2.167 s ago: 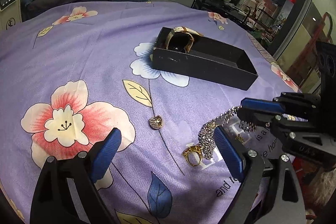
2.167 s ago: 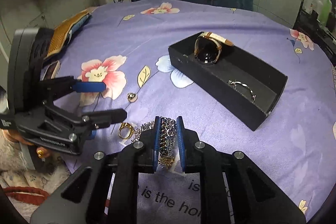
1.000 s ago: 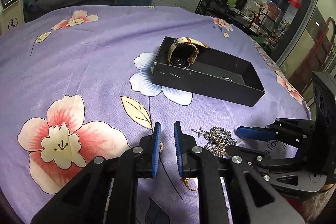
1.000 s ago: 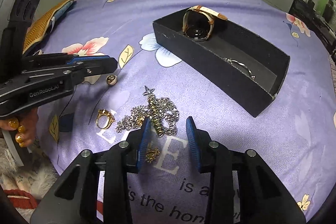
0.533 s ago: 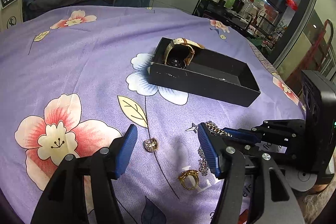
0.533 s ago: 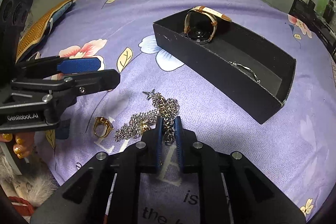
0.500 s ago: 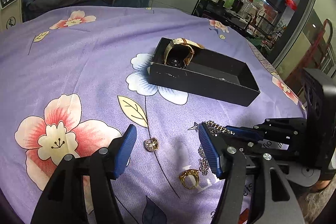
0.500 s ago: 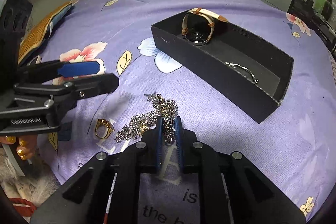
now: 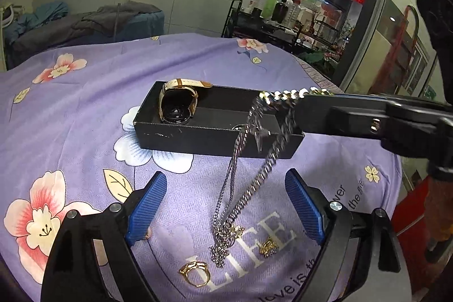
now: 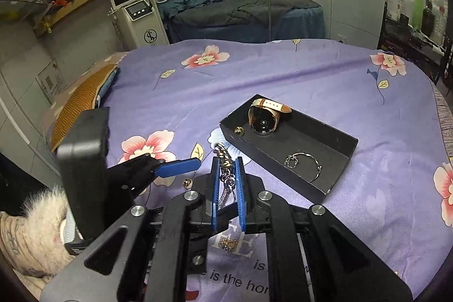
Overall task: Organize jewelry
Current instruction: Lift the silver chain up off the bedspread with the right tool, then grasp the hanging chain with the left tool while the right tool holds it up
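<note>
Between the closed right fingers (image 10: 226,174) hangs the chain (image 9: 249,174); left fingers (image 9: 226,205) spread wide, holding nothing.

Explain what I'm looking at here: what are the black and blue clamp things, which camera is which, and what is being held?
These are two hand-held grippers, each carried by a person, not a robot arm. Each picture comes from a fisheye camera on one gripper, looking along its jaws.

In the left wrist view, the left gripper fills the bottom with its jaws wide open and empty. The right gripper reaches in from the right.

In the right wrist view, the right gripper is shut on a silver chain necklace, which hangs down to the purple flowered cloth.

A gold ring and a small gold piece lie on the cloth. The black box holds a watch, a silver bangle and a small gold bead.
</note>
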### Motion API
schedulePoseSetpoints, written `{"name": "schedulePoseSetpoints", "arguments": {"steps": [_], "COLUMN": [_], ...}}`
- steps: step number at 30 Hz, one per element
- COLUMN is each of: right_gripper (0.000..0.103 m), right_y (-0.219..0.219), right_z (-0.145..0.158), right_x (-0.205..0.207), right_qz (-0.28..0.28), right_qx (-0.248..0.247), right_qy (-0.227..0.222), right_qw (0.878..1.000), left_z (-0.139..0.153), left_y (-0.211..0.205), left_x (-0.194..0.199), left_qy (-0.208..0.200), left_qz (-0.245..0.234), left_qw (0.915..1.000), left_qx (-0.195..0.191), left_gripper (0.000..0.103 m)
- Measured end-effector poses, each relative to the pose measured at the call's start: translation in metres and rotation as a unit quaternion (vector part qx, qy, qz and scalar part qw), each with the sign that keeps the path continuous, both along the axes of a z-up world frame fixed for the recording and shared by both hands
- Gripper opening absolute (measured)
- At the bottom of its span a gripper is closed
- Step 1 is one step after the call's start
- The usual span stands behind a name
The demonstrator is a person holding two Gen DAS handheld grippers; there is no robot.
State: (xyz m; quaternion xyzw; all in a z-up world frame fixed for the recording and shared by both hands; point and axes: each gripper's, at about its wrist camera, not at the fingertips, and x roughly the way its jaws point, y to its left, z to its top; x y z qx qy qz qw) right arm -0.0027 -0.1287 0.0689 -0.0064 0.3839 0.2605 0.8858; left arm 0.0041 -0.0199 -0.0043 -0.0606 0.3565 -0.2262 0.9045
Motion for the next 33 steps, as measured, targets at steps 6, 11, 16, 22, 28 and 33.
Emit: {"name": "schedulePoseSetpoints", "arguments": {"steps": [6, 11, 16, 22, 28, 33], "right_gripper": [0.010, 0.010, 0.010, 0.010, 0.010, 0.010], "right_y": [-0.004, -0.011, -0.013, -0.017, -0.024, -0.029], "right_z": [0.000, 0.013, 0.040, 0.074, 0.100, 0.112], "right_x": [-0.002, -0.004, -0.006, -0.004, 0.002, 0.010], "right_qz": [-0.010, -0.012, -0.008, -0.013, -0.022, -0.032], "right_qx": [-0.006, 0.009, 0.022, 0.033, 0.045, 0.047], "right_qy": [0.002, -0.014, -0.047, -0.083, -0.106, -0.117], "right_qw": [1.000, 1.000, 0.999, 0.996, 0.993, 0.991], "left_z": [0.004, 0.021, 0.054, 0.096, 0.131, 0.143], "left_y": [-0.017, -0.012, -0.006, -0.006, -0.014, -0.020], "left_x": [0.015, 0.018, 0.021, 0.028, 0.036, 0.044], "left_qy": [0.014, -0.003, -0.036, -0.085, -0.122, -0.133], "left_qz": [-0.028, -0.016, -0.008, -0.006, -0.012, -0.024], "left_qw": [0.9995, 0.9999, 0.9993, 0.9963, 0.9924, 0.9908], "left_qx": [0.009, 0.000, -0.008, -0.009, -0.005, 0.010], "left_gripper": [0.004, 0.003, 0.003, 0.003, 0.003, 0.003]}}
